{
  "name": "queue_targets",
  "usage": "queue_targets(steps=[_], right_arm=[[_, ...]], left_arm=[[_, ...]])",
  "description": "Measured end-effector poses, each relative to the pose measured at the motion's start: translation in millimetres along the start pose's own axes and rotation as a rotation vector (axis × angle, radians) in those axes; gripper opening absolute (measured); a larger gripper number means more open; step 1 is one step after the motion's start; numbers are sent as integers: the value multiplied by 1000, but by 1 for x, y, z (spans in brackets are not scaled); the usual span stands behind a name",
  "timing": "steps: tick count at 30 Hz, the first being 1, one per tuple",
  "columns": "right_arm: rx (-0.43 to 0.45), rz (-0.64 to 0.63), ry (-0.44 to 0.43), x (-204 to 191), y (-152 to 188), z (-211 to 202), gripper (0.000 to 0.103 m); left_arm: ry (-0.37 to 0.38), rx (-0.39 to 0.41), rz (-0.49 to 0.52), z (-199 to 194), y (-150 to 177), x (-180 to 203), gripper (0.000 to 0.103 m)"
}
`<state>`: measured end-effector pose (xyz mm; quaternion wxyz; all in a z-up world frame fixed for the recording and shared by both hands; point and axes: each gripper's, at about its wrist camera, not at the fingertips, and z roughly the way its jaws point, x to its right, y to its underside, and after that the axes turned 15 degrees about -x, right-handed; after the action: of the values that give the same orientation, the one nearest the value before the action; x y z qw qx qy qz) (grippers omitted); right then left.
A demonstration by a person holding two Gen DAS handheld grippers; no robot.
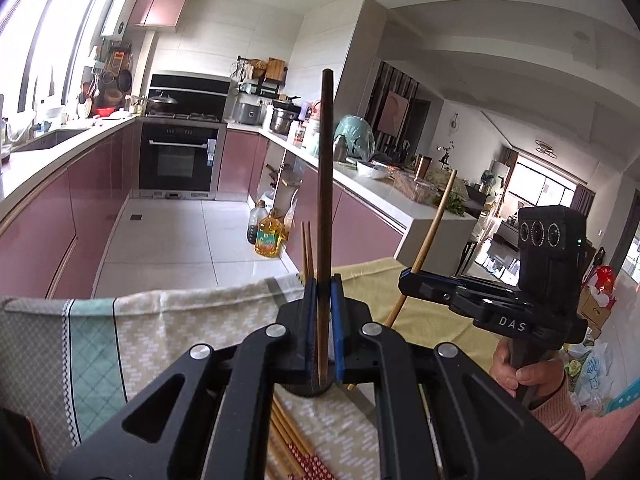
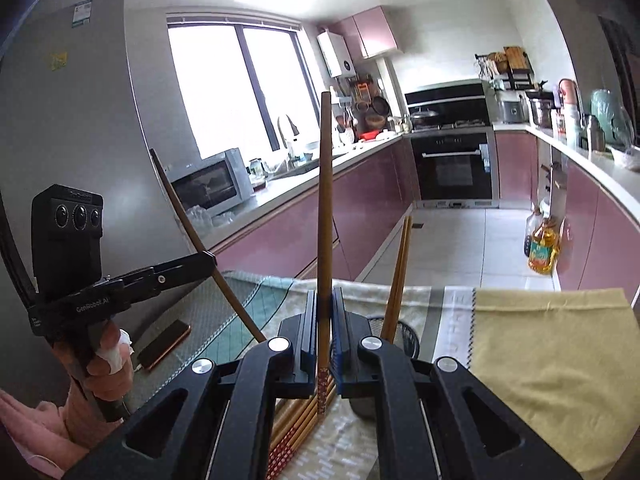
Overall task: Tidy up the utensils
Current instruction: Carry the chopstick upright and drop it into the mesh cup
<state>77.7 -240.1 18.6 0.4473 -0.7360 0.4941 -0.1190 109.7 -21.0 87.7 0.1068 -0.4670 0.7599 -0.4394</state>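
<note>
left gripper (image 1: 322,280) pinches a dark chopstick (image 1: 325,184) upright, right gripper (image 2: 322,298) pinches a light chopstick (image 2: 325,200) (red-patterned end), above a cloth (image 1: 180,312).

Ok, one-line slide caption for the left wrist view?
Left gripper shut on a dark chopstick above the cloth-covered table; right gripper holds a lighter chopstick.
</note>
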Motion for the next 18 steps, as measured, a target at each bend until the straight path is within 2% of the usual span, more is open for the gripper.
queue_targets(steps=[5,9,13,18], right_arm=[[34,-8,22,7,-16,-2,6],[22,5,37,18,-25,8,6],[-35,22,47,27,-25,26,6],[-158,47,38,37,-19,56,6]], left_arm=[[-13,23,12,3,-20,6,8],[-46,10,32,17,-29,12,8],[-59,-72,47,42,-28,12,8],[-75,-210,66,84,-15,9,8]])
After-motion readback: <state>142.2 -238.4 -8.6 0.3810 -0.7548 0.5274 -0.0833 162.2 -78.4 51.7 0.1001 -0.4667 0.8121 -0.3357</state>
